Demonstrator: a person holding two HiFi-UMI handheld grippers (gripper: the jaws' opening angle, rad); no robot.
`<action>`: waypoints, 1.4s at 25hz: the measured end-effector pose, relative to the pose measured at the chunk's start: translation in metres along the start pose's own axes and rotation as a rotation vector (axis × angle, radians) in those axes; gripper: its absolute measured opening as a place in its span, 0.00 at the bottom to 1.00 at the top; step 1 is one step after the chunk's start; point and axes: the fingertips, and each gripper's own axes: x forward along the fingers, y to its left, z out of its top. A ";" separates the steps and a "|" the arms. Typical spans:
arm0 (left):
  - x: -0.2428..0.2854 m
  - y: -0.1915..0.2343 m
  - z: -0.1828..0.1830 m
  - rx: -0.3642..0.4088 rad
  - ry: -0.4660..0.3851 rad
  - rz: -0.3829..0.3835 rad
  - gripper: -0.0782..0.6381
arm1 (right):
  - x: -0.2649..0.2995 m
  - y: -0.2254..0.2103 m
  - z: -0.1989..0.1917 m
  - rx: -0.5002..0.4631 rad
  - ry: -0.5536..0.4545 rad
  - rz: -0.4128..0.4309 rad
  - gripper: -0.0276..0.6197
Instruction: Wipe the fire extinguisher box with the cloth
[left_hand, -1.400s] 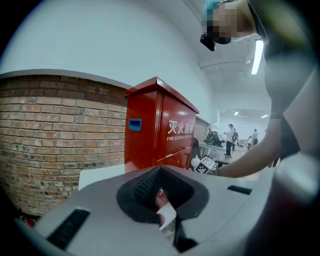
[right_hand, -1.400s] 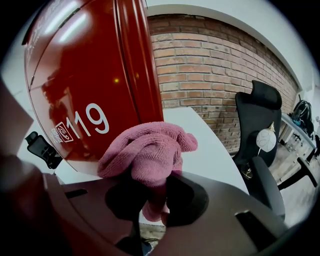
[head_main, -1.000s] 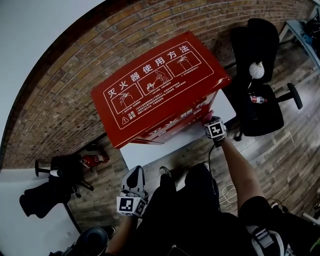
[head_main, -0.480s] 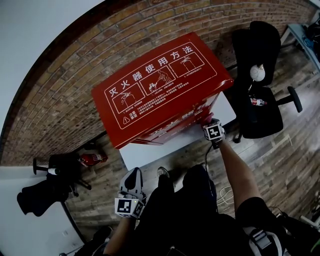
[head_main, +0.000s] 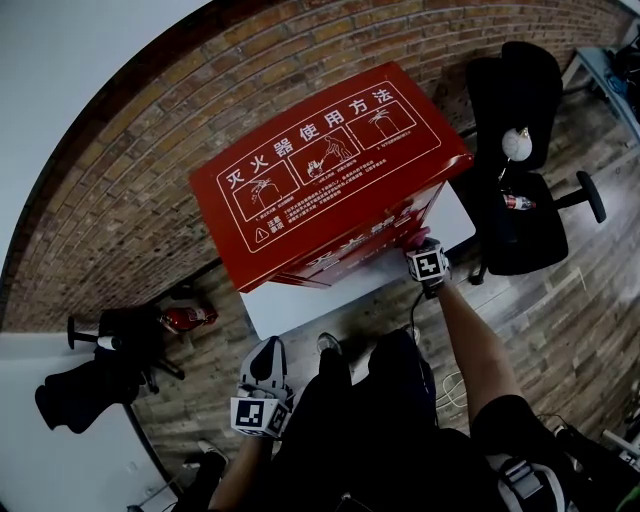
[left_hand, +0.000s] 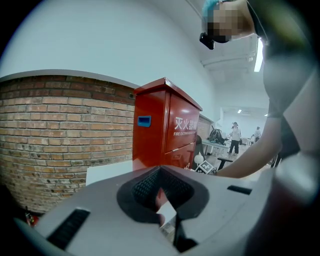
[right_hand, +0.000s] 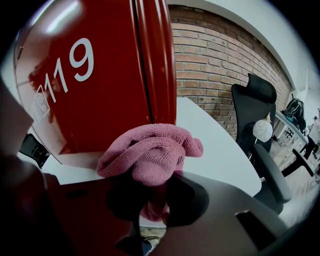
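Note:
A red fire extinguisher box (head_main: 330, 170) stands on a white platform (head_main: 300, 300) against a brick wall; its top carries white instruction pictures. In the right gripper view its red front (right_hand: 95, 75) shows "119". My right gripper (head_main: 424, 248) is shut on a pink cloth (right_hand: 150, 152), which sits at the lower front right corner of the box, close to the door edge. My left gripper (head_main: 264, 385) hangs low and away from the box, its jaws closed with nothing between them; the box (left_hand: 165, 127) shows ahead of it in the left gripper view.
A black office chair (head_main: 520, 200) with a bottle on its seat stands right of the box. A small red extinguisher (head_main: 185, 320) and dark gear (head_main: 90, 385) lie on the wood floor at the left. The person's legs fill the lower middle.
The right gripper with the cloth has stayed near the box's lower right corner, shifting only slightly. The left gripper has barely moved.

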 end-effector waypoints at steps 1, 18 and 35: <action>-0.001 0.001 0.001 0.001 -0.006 0.000 0.14 | -0.002 0.001 0.000 0.004 0.005 -0.005 0.16; -0.019 0.016 -0.004 -0.002 0.001 0.004 0.14 | -0.008 0.012 -0.005 0.034 -0.004 -0.073 0.16; -0.027 0.025 -0.006 0.005 -0.008 -0.019 0.14 | -0.017 0.028 0.003 0.018 -0.065 -0.088 0.16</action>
